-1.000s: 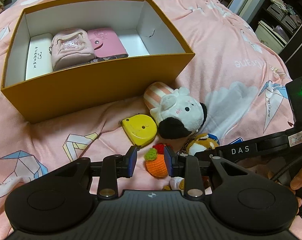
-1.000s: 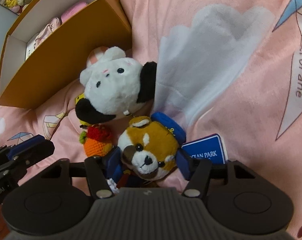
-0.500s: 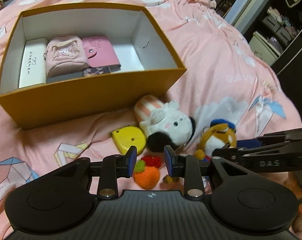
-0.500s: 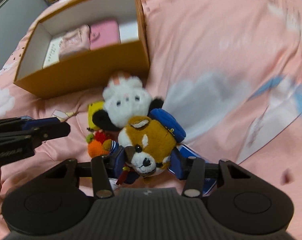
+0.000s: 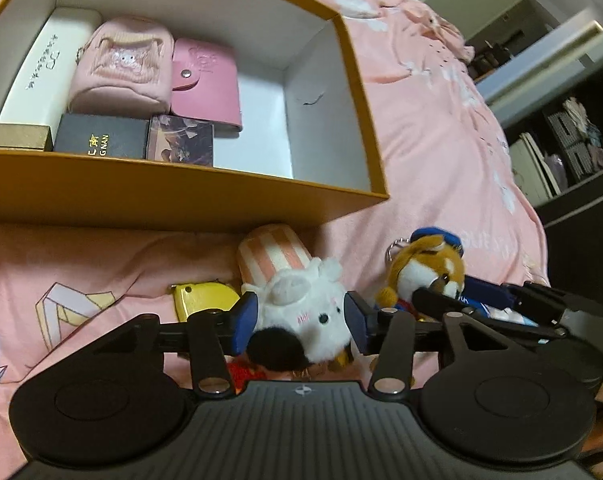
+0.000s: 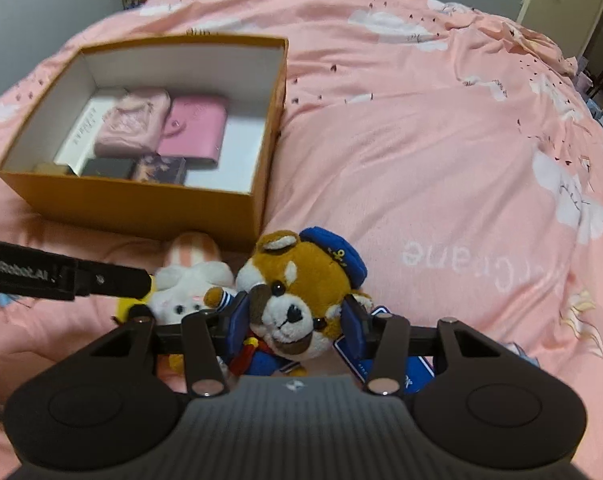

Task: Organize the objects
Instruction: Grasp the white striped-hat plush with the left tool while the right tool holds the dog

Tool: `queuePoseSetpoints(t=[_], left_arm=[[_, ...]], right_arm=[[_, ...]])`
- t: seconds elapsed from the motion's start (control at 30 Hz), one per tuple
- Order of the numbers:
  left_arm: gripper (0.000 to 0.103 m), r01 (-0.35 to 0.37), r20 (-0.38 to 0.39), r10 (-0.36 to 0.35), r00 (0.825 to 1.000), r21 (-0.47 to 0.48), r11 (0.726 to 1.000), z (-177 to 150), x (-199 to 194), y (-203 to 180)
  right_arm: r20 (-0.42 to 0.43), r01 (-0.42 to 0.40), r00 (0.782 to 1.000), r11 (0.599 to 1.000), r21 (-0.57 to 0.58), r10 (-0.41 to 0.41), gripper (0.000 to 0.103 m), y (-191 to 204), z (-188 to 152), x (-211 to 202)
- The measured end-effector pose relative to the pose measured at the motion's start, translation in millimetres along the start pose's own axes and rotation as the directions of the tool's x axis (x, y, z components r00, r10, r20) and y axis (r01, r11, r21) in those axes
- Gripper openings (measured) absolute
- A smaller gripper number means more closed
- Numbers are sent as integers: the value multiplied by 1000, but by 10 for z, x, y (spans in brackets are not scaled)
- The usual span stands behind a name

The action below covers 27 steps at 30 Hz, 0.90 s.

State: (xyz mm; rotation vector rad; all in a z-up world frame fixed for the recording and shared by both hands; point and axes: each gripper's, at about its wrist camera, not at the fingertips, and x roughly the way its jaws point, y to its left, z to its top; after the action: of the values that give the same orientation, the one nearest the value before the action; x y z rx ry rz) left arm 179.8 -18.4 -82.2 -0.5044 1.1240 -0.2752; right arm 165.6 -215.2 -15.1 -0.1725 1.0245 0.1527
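Observation:
My right gripper [image 6: 295, 320] is shut on a brown red-panda plush [image 6: 297, 280] with a blue cap, held above the pink bed; the plush also shows in the left wrist view [image 5: 425, 272]. My left gripper [image 5: 299, 318] is open, its jaws on either side of a white and black plush [image 5: 305, 312] with a striped hat. An orange box [image 5: 181, 196] with a white inside stands just beyond. It holds a white case [image 5: 41, 68], a pink pouch [image 5: 121, 68], a pink wallet [image 5: 205, 84] and small dark boxes [image 5: 101, 140].
A yellow tape measure [image 5: 201, 300] lies left of the white plush, a red and orange crochet toy [image 5: 241, 372] under my left gripper. A blue card [image 6: 385, 364] lies under the right gripper. Dark shelves [image 5: 573, 148] stand at the right beyond the bed.
My right gripper has lifted the red-panda plush off the bed. My left gripper has moved forward from the crochet toy and widened around the white plush, closer to the box.

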Motion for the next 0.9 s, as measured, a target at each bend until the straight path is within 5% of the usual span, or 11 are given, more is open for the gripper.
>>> queuePoseSetpoints(t=[0.43,0.9], left_arm=[[58,10,-101,-20,995,-101,995,56,444,99],[76,-33,-126,19,992,-111,993,41,622,67]], right_arm=[[-35,-82,996,989,123,86,56,-287,-34,270],[-12,-94,995,989,111,96,58,-253,-80,383]])
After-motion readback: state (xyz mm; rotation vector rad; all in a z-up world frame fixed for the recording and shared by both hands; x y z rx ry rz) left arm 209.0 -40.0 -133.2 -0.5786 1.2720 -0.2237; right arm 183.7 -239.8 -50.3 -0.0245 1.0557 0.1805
